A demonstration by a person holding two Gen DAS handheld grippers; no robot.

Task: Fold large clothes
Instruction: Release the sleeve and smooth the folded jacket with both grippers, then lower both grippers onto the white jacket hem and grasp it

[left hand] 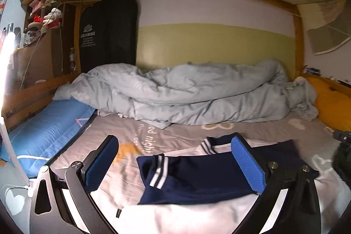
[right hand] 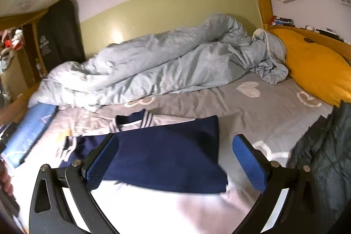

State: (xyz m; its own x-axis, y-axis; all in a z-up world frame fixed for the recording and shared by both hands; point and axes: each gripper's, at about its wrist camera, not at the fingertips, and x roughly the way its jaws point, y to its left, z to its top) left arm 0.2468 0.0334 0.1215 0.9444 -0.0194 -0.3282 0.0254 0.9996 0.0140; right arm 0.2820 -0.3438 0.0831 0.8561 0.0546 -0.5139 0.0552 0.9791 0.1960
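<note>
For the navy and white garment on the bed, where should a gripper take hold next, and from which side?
Probably the navy sleeve's striped cuff, approached from the left by the open left gripper. The cuff is a free end lying flat on the navy and white garment, and nothing covers it.

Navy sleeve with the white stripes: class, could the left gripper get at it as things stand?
Probably yes. The left gripper is open, the navy sleeve lies flat on the white garment between its fingers, nothing covering it.
</note>
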